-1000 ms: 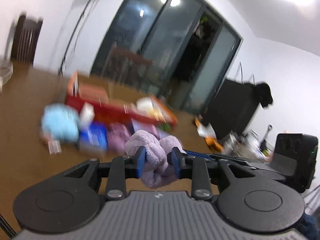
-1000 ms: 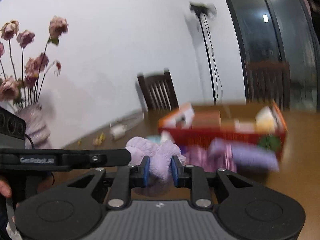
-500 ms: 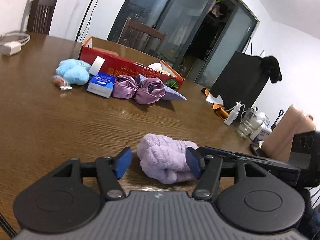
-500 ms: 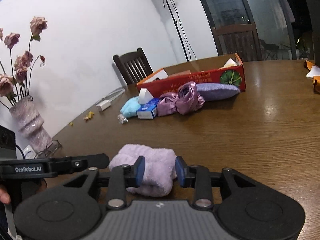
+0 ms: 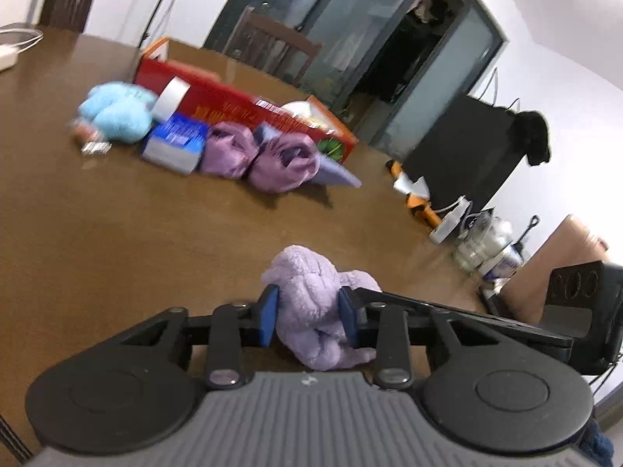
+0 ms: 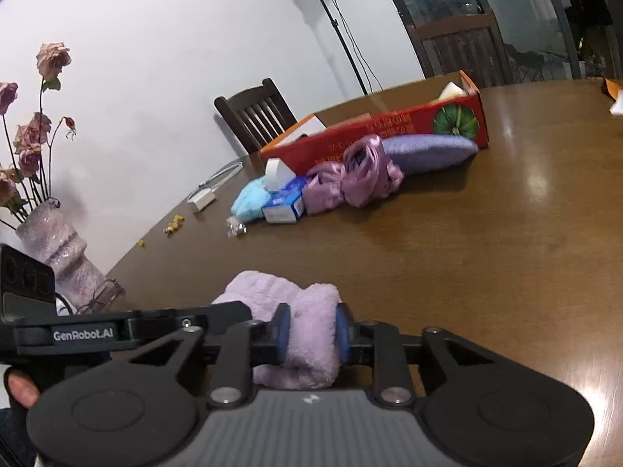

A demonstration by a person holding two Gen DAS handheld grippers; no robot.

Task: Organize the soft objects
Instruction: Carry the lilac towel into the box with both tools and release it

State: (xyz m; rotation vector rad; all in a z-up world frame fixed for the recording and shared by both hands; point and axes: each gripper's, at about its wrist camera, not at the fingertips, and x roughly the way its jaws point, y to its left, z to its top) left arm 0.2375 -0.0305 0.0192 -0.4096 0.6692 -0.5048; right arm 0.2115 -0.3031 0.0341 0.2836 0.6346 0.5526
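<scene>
Prob. home dining rm: wood table (image 6: 486,257), chairs (image 6: 255,114), flower vase (image 6: 58,249).

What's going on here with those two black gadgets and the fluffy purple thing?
A person holds a gripper in each hand. The left gripper and right gripper are both shut on one lilac fleece cloth near the edge of the wooden table. Other soft items lie beside a red cardboard box farther back.

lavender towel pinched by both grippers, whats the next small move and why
Probably lift it together and carry it toward the red box. Both the left gripper and right gripper are shut on the lavender towel, and the other soft things lie beside that box.
</scene>
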